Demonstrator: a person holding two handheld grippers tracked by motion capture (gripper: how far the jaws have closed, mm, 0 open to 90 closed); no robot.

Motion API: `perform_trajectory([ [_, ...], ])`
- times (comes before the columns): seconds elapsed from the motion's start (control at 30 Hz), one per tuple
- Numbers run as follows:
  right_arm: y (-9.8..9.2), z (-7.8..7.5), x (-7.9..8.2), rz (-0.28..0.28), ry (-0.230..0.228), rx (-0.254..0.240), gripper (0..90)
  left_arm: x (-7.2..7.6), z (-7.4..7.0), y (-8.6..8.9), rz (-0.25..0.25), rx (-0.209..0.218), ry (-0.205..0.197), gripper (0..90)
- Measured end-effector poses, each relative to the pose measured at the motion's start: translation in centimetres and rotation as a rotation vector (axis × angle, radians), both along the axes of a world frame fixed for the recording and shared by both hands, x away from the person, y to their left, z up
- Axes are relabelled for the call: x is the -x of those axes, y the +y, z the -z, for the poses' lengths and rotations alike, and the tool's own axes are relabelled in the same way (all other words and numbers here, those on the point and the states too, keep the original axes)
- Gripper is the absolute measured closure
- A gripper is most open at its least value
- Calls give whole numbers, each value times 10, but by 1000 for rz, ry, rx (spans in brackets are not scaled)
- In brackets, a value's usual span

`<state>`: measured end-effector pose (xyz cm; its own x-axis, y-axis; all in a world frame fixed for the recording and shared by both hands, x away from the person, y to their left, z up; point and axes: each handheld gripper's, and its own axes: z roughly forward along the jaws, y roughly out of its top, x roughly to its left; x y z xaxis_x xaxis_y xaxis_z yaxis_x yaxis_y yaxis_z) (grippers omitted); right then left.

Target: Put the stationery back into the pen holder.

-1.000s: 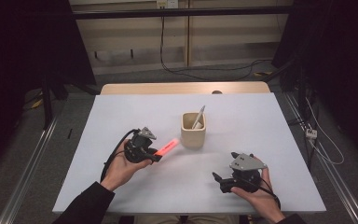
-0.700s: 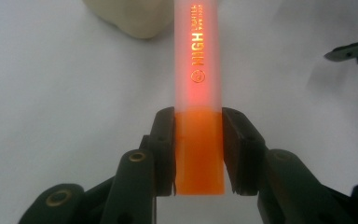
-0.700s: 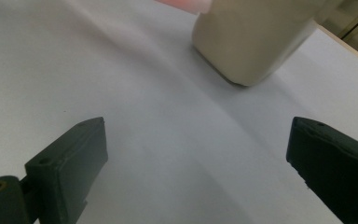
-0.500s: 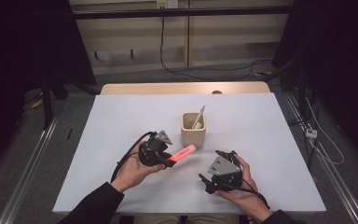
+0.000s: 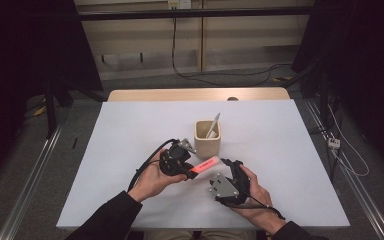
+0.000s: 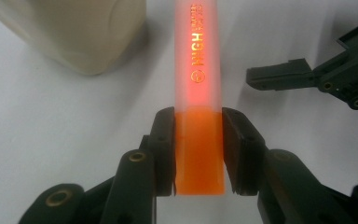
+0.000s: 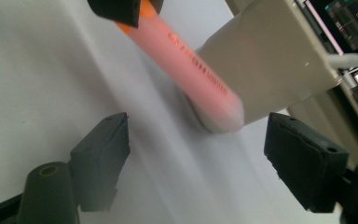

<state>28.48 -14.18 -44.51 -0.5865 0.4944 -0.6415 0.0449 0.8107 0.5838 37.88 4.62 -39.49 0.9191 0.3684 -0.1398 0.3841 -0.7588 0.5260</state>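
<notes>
the left hand-held gripper [image 5: 189, 169] has its two black jaws pressed against the flat sides of an orange highlighter [image 6: 198, 93], gripping it at the solid orange end while the frosted, translucent cap with gold lettering sticks straight out ahead of the jaws, above the white tabletop [image 5: 130, 145]. in the high view the highlighter [image 5: 204, 166] points from this gripper toward the right hand-held gripper [image 5: 226, 164], its free tip just beside that gripper's jaws. the right hand-held gripper [image 7: 200, 154] has just been closing its jaws, yet they stand well apart and press on nothing; in its own view the capped tip of the highlighter [image 7: 200, 79] hangs just beyond the gap, ahead of the fingertips and roughly midway between them, not yet inside. a beige pen cup [image 5: 207, 139] stands on the tabletop just beyond both grippers, close behind the highlighter's tip, with a white pen [image 5: 213, 125] leaning inside it. in the left gripper view the cup [image 6: 74, 32] sits ahead and to the left of the jaws, and the right gripper's open jaws show ahead to the right of the highlighter.
</notes>
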Motion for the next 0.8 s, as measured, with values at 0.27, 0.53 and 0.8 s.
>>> perform_trajectory([
  [0.27,6,4,-1,-29,-115,146,365,0,-3,-13,24,12,8,674],
  [0.53,12,11,2,-100,-209,268,533,1,-3,-21,40,10,19,674],
  [0.8,12,14,4,-142,-227,313,702,1,-2,-26,60,12,38,673],
])
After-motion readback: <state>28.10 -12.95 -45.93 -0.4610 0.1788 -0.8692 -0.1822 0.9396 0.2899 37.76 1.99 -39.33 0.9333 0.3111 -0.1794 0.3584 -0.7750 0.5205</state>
